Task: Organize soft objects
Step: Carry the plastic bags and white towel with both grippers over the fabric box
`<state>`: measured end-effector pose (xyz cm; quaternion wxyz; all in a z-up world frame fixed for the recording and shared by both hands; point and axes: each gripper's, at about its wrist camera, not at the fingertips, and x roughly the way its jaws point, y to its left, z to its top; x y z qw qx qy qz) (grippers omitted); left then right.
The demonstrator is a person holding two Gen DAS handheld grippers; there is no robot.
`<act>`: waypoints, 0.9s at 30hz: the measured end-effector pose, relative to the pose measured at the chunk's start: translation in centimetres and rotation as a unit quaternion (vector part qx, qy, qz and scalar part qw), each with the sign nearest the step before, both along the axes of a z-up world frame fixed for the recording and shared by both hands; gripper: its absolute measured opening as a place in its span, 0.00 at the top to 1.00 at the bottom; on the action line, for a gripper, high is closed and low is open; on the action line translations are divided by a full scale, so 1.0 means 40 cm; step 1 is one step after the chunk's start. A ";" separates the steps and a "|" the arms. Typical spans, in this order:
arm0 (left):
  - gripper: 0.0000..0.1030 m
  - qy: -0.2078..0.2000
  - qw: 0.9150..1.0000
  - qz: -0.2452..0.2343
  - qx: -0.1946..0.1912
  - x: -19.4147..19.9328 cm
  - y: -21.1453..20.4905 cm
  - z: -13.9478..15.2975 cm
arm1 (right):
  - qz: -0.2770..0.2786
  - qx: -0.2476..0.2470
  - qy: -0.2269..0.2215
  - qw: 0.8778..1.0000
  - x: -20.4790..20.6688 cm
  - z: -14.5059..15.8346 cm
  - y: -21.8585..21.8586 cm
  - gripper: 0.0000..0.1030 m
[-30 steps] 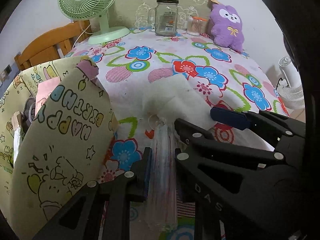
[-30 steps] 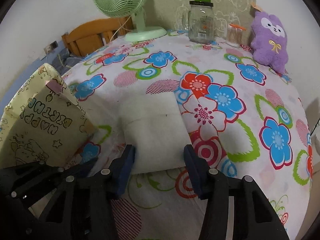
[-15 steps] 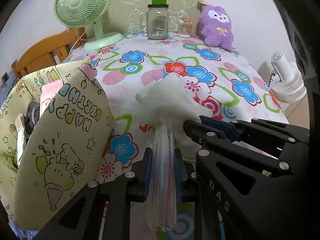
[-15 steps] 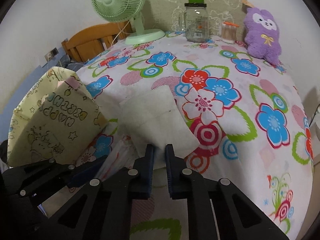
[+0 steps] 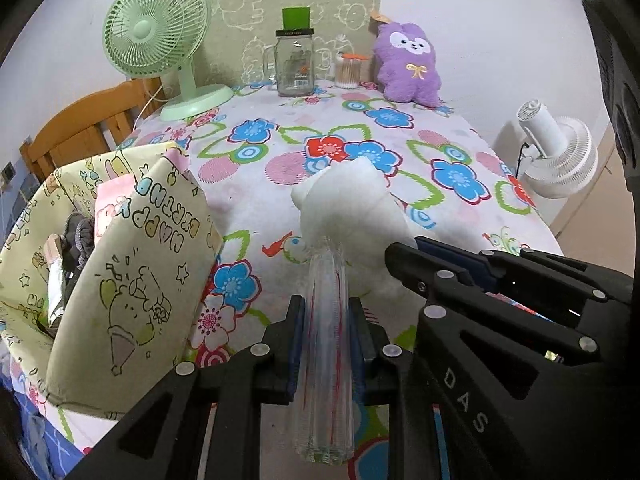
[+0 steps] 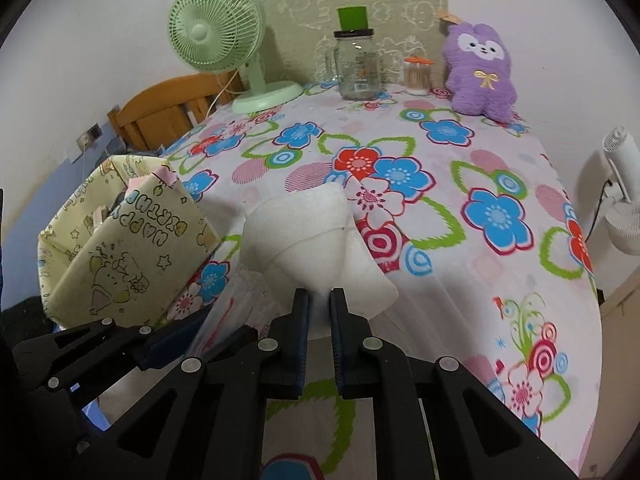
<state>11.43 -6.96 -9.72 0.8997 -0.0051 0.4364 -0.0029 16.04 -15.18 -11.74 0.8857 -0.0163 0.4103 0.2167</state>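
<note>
A white soft pad [image 6: 312, 236] in a clear plastic wrapper [image 5: 326, 344] is held up off the flowered tablecloth [image 6: 492, 216]. My left gripper [image 5: 326, 312] is shut on the wrapper's bunched end. My right gripper [image 6: 319, 308] is shut on the pad's near edge; the pad [image 5: 352, 208] curls up beyond it. A yellow "Happy Birthday" gift bag [image 5: 132, 280] stands open at the left table edge with soft items inside; it also shows in the right wrist view [image 6: 128, 256]. A purple plush toy [image 6: 480, 68] sits at the far right.
A green desk fan [image 5: 160, 40], a glass jar with green lid [image 5: 294, 64] and a small swab jar [image 5: 348, 70] stand along the far edge. A wooden chair [image 5: 84, 128] is at the left, a white floor fan [image 5: 556, 152] beyond the right edge.
My right gripper closed on the pad's near edge. Both grippers rose and lifted the pad off the table; it bunched and curled up.
</note>
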 end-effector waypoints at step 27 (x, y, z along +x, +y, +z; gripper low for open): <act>0.81 -0.077 0.995 -0.051 0.030 -0.119 -0.033 0.153 | -0.088 -0.004 -0.074 0.993 -0.183 0.161 -0.066 0.88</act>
